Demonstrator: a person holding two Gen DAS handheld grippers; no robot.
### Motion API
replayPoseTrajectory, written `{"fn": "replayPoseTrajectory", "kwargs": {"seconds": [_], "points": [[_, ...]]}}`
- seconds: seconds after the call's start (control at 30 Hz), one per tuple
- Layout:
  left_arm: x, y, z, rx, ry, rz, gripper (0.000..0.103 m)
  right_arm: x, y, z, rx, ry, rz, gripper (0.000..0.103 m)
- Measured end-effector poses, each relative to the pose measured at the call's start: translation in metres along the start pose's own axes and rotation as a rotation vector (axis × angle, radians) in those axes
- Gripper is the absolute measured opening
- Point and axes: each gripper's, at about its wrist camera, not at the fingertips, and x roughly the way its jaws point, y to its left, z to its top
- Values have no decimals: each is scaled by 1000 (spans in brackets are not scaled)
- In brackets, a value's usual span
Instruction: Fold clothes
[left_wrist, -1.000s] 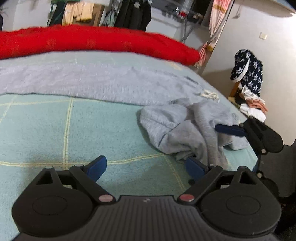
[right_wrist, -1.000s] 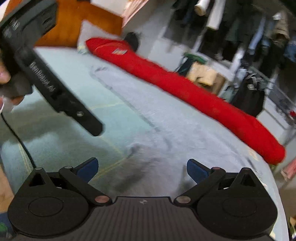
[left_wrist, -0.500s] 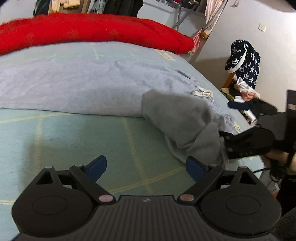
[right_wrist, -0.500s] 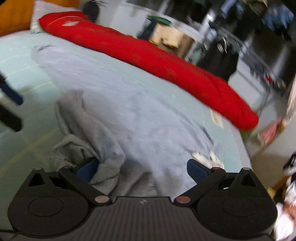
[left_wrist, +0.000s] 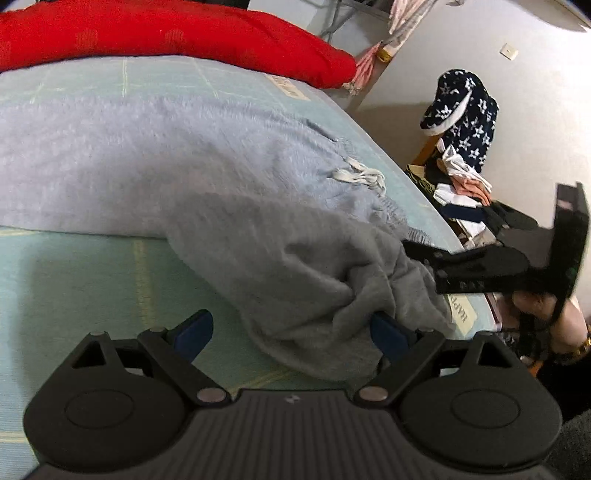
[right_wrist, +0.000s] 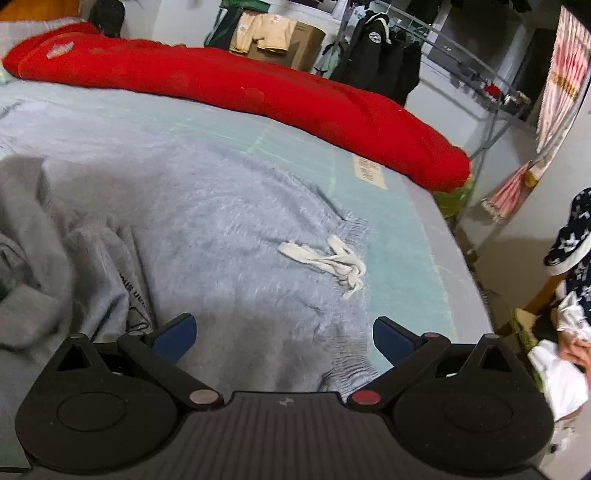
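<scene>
Sliding in from the left over the last second, the left tool now stands with its jaws wide apart at the near edge of the grey garment, which was a crumpled heap well ahead of it a second ago; its right pad touches the cloth, but nothing is pinched. The garment, a dark grey bundle with printed lettering, lies on the bed's right side, partly on the pale blue fleecy trousers spread flat across the middle. To its right, the right tool, which a second ago looked across bare bed, has swung round over the trousers' waistband, near the white drawstring; its jaws too stand wide, holding nothing. Both tools being empty, I judge that folding has not begun and a first grasp is being lined up.

The bed carries a soft mint checked cover, with a red quilt rolled along the far edge. Beyond are a clothes rack and, rightmost, a chair piled with clothes.
</scene>
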Motion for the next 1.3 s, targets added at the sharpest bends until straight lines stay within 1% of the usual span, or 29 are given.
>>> {"fn": "replayPoseTrajectory", "kwargs": {"seconds": [0.1, 0.23, 0.33, 0.43, 0.47, 0.53, 0.6, 0.67, 0.73, 0.8, 0.83, 0.9, 0.97, 1.03, 1.1, 1.13, 1.2, 1.3], "points": [[2, -7, 5, -11, -34, 4, 90, -7, 0, -4, -12, -17, 43, 103], [0, -26, 24, 47, -87, -16, 90, -25, -5, -4, -16, -79, 129, 103], [13, -43, 41, 124, -81, -25, 90, -45, -12, -3, -19, -151, 197, 103], [43, -44, 60, 119, -63, -60, 90, -58, -18, -3, -1, -200, 272, 103], [54, -41, 67, 92, -50, -73, 90, -60, -18, -3, 9, -207, 297, 103], [75, -36, 81, 44, -30, -104, 90, -60, -16, -6, 22, -205, 337, 103], [87, -36, 91, 16, -10, -115, 90, -57, -10, -10, 26, -183, 360, 103], [82, -40, 97, 18, -31, -121, 90, -52, -1, -13, 16, -157, 365, 103], [69, -42, 96, 26, -56, -140, 92, -47, 10, -13, 1, -146, 372, 103], [50, -40, 91, 35, -84, -123, 92, -39, 19, -12, -21, -133, 375, 103], [41, -39, 88, 40, -98, -107, 92, -34, 23, -11, -40, -123, 351, 103], [23, -35, 75, 53, -122, -38, 92, -21, 30, -10, -87, -91, 268, 103], [4, -36, 54, 84, -143, 40, 92, -13, 30, -9, -98, -73, 250, 103], [-13, -41, 32, 125, -153, 108, 92, -12, 24, -8, -68, -76, 290, 103], [-27, -50, 12, 175, -136, 139, 92, -14, 18, -7, -45, -85, 344, 103], [-31, -54, 4, 192, -133, 144, 92, -15, 16, -8, -39, -89, 366, 103], [-35, -57, -11, 179, -116, 136, 92, -17, 12, -9, -36, -89, 387, 103], [-27, -61, -22, 131, -84, 111, 91, -16, 7, -13, -12, -82, 409, 103]]}}
